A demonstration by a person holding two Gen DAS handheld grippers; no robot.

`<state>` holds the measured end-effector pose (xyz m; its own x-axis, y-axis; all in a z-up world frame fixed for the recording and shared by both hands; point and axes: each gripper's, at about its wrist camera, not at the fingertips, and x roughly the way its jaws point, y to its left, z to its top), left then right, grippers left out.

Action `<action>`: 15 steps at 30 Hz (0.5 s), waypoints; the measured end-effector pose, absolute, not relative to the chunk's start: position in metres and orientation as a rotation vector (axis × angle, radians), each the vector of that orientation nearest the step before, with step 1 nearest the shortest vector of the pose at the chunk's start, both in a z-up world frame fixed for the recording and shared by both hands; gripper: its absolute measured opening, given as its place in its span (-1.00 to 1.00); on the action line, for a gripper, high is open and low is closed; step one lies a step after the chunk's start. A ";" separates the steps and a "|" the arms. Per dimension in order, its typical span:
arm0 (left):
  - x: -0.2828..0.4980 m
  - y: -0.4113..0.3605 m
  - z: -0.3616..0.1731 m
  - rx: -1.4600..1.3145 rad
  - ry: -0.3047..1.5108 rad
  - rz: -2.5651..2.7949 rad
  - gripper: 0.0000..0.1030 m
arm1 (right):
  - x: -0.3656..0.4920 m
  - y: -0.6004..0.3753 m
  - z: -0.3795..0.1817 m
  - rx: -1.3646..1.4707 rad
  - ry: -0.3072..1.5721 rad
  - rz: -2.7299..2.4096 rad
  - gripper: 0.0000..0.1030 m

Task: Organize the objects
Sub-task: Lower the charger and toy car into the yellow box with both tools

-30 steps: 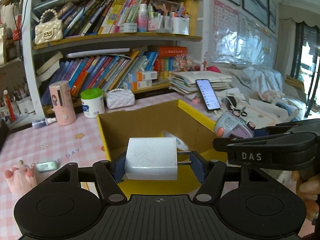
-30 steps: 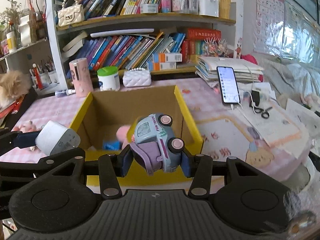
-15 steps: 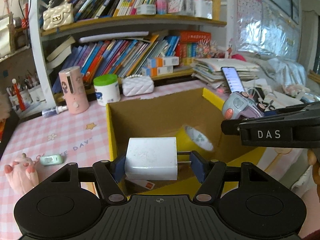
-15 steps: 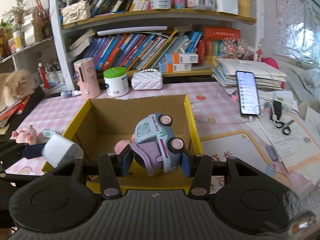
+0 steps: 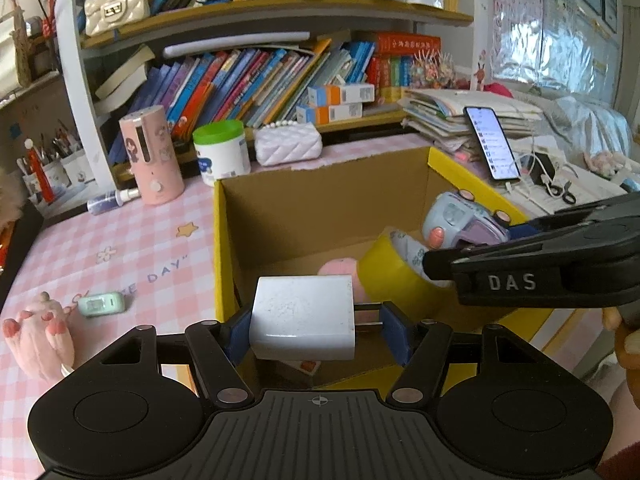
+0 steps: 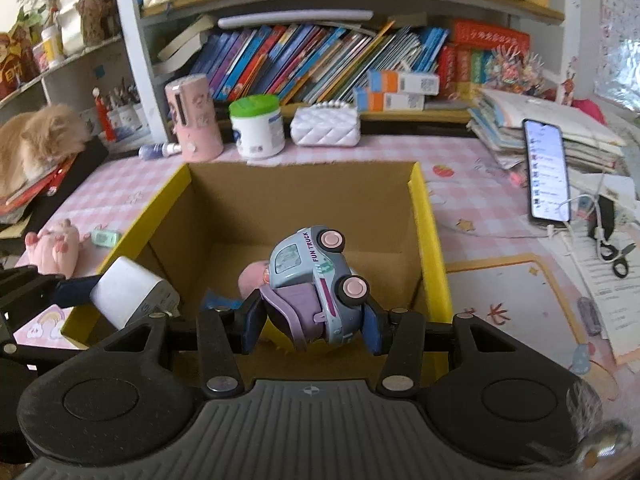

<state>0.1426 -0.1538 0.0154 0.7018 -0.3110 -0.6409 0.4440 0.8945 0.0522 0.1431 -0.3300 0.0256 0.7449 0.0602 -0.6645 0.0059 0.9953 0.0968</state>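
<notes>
Left gripper (image 5: 316, 322) clenched on a white charger (image 5: 303, 317) at the near edge of the open cardboard box (image 5: 320, 216) on the pink checked desk (image 5: 120, 248); right gripper (image 6: 314, 322) grasping a toy truck (image 6: 316, 276) tilted on its side above the box interior, beside a yellow tape roll (image 5: 394, 276).

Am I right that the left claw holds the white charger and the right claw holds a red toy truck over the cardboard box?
Not quite: the toy truck in the right claw is light blue, as the right wrist view shows. The left claw does hold the white charger, both over the cardboard box.
</notes>
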 end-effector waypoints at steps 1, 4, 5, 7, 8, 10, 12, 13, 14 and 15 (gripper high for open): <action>0.143 -0.154 0.015 0.208 0.672 -0.423 0.27 | 0.145 -0.329 0.024 0.093 0.735 0.034 -0.11; 0.144 -0.154 0.015 0.209 0.677 -0.424 0.27 | 0.149 -0.328 0.021 0.088 0.741 0.044 -0.11; 0.144 -0.154 0.015 0.208 0.678 -0.425 0.26 | 0.151 -0.328 0.021 0.087 0.744 0.046 -0.11; 0.144 -0.154 0.015 0.210 0.678 -0.426 0.25 | 0.154 -0.329 0.019 0.086 0.752 0.053 -0.11; 0.144 -0.154 0.015 0.209 0.679 -0.426 0.23 | 0.155 -0.329 0.019 0.088 0.756 0.056 -0.11; 0.144 -0.155 0.015 0.202 0.680 -0.437 0.15 | 0.158 -0.329 0.017 0.086 0.767 0.061 -0.11; 0.144 -0.156 0.014 0.204 0.677 -0.436 0.14 | 0.160 -0.329 0.015 0.084 0.776 0.065 -0.11; 0.144 -0.156 0.014 0.203 0.677 -0.437 0.14 | 0.161 -0.329 0.014 0.086 0.782 0.068 -0.11; 0.144 -0.156 0.014 0.199 0.677 -0.436 0.14 | 0.162 -0.329 0.012 0.090 0.789 0.072 -0.11; 0.144 -0.155 0.014 0.196 0.678 -0.436 0.14 | 0.164 -0.329 0.011 0.093 0.797 0.076 -0.11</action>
<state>0.1440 -0.1554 0.0136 0.6935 -0.3245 -0.6433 0.4502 0.8922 0.0353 0.1636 -0.3287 0.0110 0.6962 0.1030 -0.7104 -0.0324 0.9932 0.1122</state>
